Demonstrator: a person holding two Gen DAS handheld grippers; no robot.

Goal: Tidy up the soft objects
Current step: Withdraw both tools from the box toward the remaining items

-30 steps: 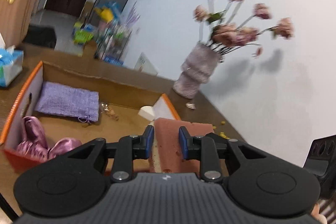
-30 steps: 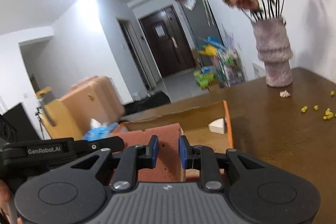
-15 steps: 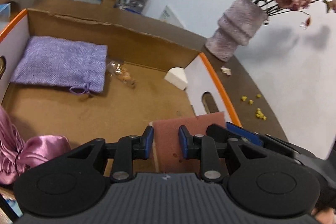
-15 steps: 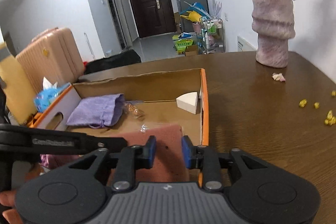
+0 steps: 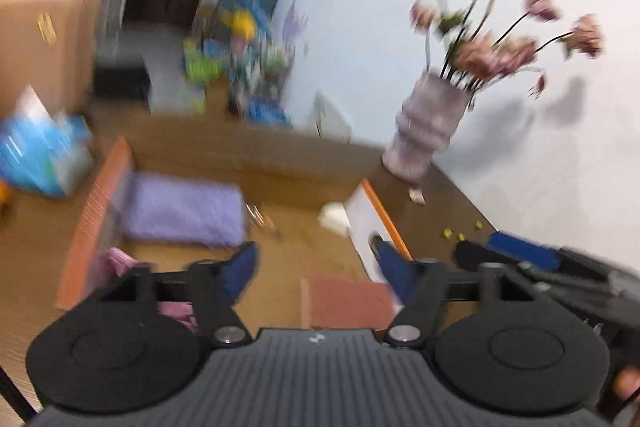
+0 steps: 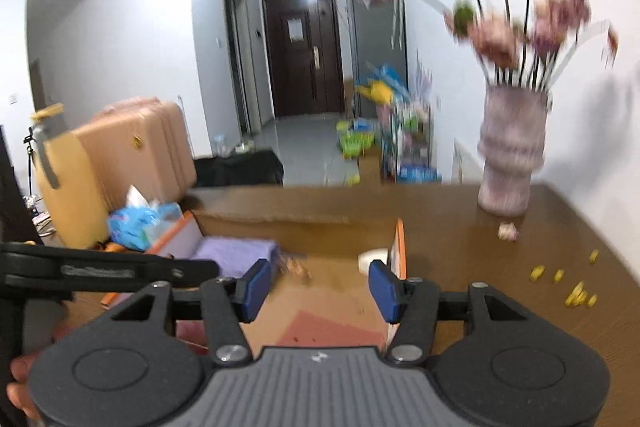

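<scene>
Both grippers, left (image 5: 314, 265) and right (image 6: 316, 285), have released and spread wide; red sponge (image 5: 346, 301) now lies loose on box floor (image 5: 296, 251).

Right gripper (image 6: 320, 285) was spread wide over the cardboard box (image 6: 398, 247), reddish sponge (image 6: 320, 329) lying flat below it, purple pouch (image 6: 236, 253) at the far left.

A brown wooden table (image 6: 460, 259) carries the cardboard box (image 6: 304, 223), vase (image 6: 510, 155) and tissue pack (image 6: 138, 223).

We see vase of pink flowers (image 6: 510, 155) far right on bench (image 6: 480, 267) | yellow bits (image 6: 576, 293) right | suitcase (image 6: 136, 147) far left
</scene>
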